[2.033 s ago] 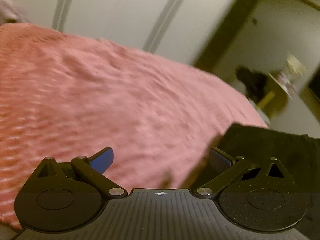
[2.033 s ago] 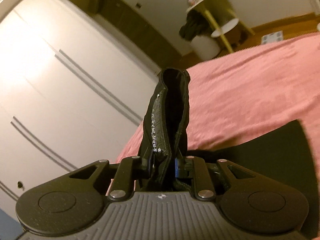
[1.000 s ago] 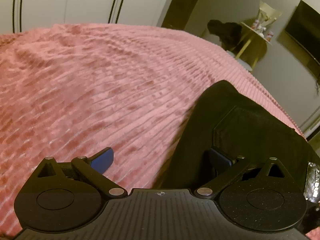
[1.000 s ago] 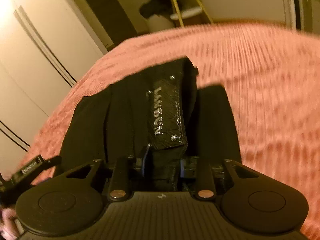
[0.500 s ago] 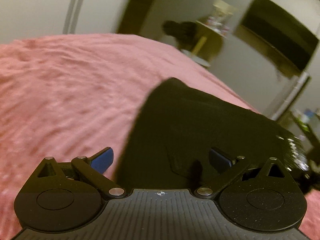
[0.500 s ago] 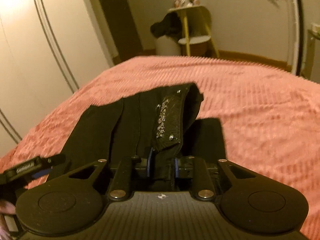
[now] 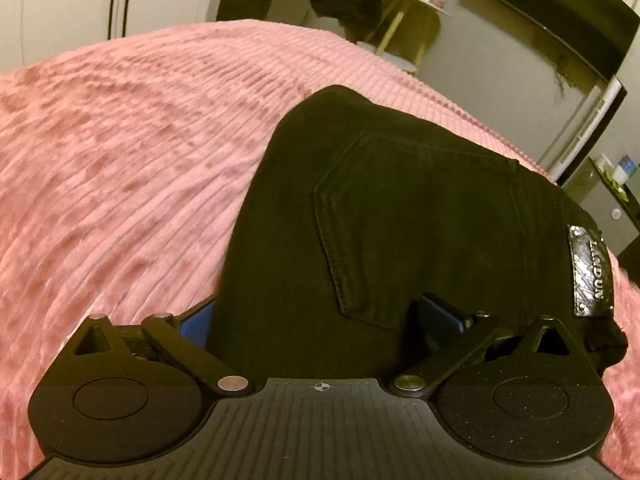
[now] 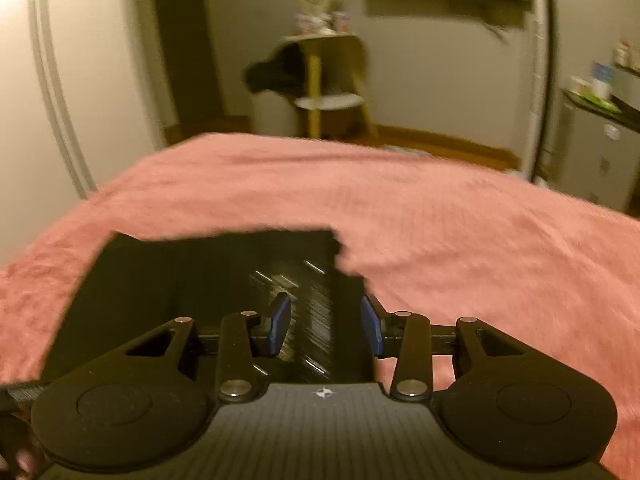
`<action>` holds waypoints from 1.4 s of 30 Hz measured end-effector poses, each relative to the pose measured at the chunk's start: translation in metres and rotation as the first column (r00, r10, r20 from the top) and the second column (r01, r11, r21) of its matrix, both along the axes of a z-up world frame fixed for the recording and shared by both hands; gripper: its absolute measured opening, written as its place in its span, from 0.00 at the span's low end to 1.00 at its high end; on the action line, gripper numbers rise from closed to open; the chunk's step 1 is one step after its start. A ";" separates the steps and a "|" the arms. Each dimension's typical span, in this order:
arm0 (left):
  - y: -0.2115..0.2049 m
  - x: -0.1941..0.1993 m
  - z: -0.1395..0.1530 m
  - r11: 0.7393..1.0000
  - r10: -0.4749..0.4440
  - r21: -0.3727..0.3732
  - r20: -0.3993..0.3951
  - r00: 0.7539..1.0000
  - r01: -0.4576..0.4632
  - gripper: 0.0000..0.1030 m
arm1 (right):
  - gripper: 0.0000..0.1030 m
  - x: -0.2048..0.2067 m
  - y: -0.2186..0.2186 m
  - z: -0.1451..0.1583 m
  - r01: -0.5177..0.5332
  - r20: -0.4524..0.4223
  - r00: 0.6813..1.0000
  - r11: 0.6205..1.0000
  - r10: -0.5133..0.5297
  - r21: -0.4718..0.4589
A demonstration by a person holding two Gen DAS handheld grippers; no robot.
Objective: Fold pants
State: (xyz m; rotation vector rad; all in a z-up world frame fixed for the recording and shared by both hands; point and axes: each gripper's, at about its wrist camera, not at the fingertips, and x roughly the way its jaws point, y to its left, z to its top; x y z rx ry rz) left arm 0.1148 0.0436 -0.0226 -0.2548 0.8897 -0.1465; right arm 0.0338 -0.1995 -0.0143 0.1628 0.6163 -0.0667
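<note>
Black pants point(image 7: 400, 208) lie folded on the pink bedspread point(image 7: 120, 152), back pocket up, a shiny label point(image 7: 590, 276) at the waistband on the right. My left gripper point(image 7: 316, 320) is open, its jaws wide apart over the near edge of the pants; the left pad is partly hidden by the cloth. In the right wrist view the pants point(image 8: 208, 276) lie flat and blurred. My right gripper point(image 8: 325, 326) is open just above the waistband, holding nothing.
The pink bedspread point(image 8: 440, 220) spreads far to the left and right of the pants. White wardrobe doors point(image 8: 60, 92) stand at the left. A wooden stool point(image 8: 328, 80) with dark clothing and a small fridge point(image 8: 600, 160) stand beyond the bed.
My right gripper has opened and let go of the waistband, which now lies flat on the bed. My left gripper has moved over the pants' near edge.
</note>
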 end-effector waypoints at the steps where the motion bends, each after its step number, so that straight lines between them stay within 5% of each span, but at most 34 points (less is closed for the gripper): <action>1: -0.001 0.000 0.000 1.000 -0.001 0.004 0.001 1.000 0.001 1.00 | 0.34 0.009 0.010 0.003 -0.025 0.008 1.000 1.000 0.025 -0.007; 7: 0.001 0.001 0.000 1.000 0.003 0.004 0.001 1.000 -0.003 1.00 | 0.22 0.077 0.053 -0.003 -0.073 -0.017 0.997 0.987 0.071 -0.141; 13: 0.001 0.003 -0.002 1.000 -0.014 -0.009 0.007 1.000 0.014 1.00 | 0.10 0.113 0.048 -0.063 -0.087 -0.170 0.984 0.973 0.051 -0.214; 19: 0.006 0.003 -0.003 1.000 -0.007 -0.027 0.003 1.000 0.007 1.00 | 0.10 0.089 0.052 -0.050 -0.099 -0.135 0.989 0.966 0.068 -0.240; 27: 0.003 0.002 -0.002 1.000 -0.008 -0.012 0.005 1.000 0.008 1.00 | 0.23 -0.037 0.040 -0.042 -0.109 -0.084 0.992 0.987 0.099 -0.116; 31: -0.001 0.002 -0.001 1.000 -0.018 0.026 0.001 1.000 0.018 1.00 | 0.27 -0.040 0.036 -0.052 -0.126 -0.103 0.988 0.985 0.114 -0.122; 36: -0.002 -0.011 0.010 0.999 -0.018 0.052 0.034 0.999 0.016 1.00 | 0.31 -0.055 0.000 -0.040 -0.043 -0.036 0.998 0.987 0.049 0.154; 38: 0.000 -0.018 0.017 0.999 -0.009 0.042 0.054 0.998 0.007 1.00 | 0.42 -0.072 -0.020 -0.041 -0.013 -0.010 1.000 0.959 0.017 0.284; 40: 0.002 -0.026 0.024 1.000 0.003 0.028 0.082 0.997 -0.005 1.00 | 0.65 -0.082 -0.035 -0.048 0.050 -0.053 0.998 0.929 -0.033 0.366; 42: 0.001 -0.031 0.028 1.000 0.019 0.017 0.091 0.996 -0.021 1.00 | 0.63 -0.087 -0.050 -0.059 0.095 -0.111 0.993 0.884 -0.049 0.458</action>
